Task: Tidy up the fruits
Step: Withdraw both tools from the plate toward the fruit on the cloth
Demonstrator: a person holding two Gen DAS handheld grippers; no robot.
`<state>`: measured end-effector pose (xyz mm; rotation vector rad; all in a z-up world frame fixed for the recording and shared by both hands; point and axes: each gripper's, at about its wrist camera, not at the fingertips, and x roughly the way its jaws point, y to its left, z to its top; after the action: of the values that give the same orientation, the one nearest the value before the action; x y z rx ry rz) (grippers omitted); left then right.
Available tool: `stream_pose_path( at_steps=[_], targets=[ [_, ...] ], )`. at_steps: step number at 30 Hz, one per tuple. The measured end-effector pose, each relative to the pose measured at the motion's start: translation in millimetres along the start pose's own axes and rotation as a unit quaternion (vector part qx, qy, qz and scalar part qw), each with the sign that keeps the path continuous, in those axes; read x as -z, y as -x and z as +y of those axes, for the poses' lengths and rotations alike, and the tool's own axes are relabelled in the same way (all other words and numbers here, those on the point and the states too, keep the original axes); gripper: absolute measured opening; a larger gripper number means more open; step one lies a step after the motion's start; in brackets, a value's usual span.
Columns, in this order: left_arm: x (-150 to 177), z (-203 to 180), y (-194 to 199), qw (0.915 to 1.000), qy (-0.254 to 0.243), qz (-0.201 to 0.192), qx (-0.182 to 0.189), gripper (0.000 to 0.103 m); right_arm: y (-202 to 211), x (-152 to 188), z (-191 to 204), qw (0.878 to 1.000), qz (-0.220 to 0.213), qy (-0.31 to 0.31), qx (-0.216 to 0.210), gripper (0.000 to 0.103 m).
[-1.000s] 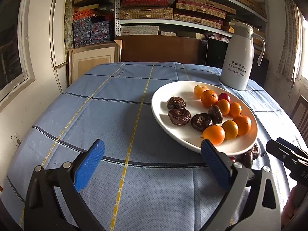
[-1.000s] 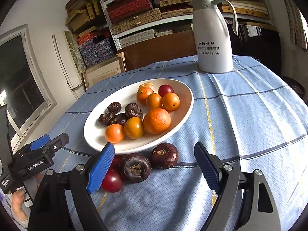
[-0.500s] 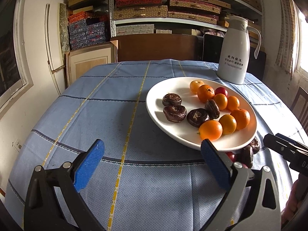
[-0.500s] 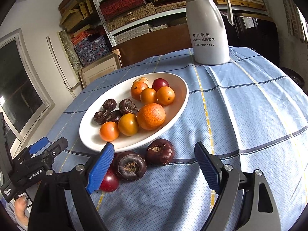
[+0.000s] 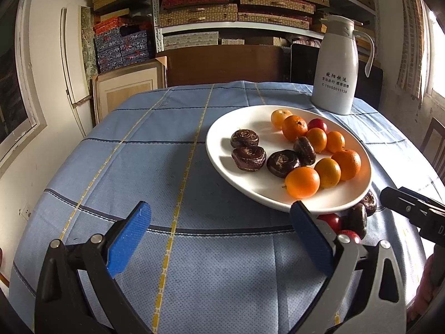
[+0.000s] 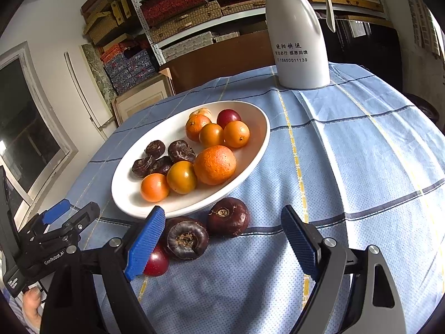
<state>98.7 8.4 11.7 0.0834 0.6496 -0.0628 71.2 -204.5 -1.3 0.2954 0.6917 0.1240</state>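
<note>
Picking up the loose dark fruit (image 6: pixel 228 216) beside the plate (image 6: pixel 258 150) looks like the step, so the right gripper (image 6: pixel 222 239), jaws wide and empty, should straddle it squarely, while the left gripper (image 5: pixel 219 236) waits open.

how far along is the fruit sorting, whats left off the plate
Mostly done: oranges and dark fruits already sit on the white plate. Nothing is in hand; the right gripper and left gripper have open, empty jaws. Left on the cloth: two dark fruits and a red fruit.
</note>
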Motion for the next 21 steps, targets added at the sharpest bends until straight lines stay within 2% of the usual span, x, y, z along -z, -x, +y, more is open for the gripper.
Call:
stream_pose_path(
  at_steps=[3, 8, 15, 21],
  targets=[
    [2.0, -4.1, 0.6, 0.9999, -0.008, 0.004, 0.01, 0.098, -0.5, 0.0, -1.0, 1.0, 0.001, -0.002, 0.0, 0.086],
    [9.3, -23.1, 8.4, 0.9974, -0.047, 0.004, 0.054, 0.098, -2.8, -0.4, -4.6, 1.0, 0.008, -0.009, 0.002, 0.086],
    [20.4, -58.6, 12.1, 0.9869, -0.122, 0.016, 0.105, 0.098, -2.9, -1.0, -10.5, 1.0, 0.011, -0.025, 0.004, 0.086],
    [28.3, -87.9, -11.1, 0.9765, -0.179, 0.072, 0.096, 0.098, -1.0, -1.7, -12.7, 0.999, 0.01, -0.033, -0.001, 0.086]
  ],
)
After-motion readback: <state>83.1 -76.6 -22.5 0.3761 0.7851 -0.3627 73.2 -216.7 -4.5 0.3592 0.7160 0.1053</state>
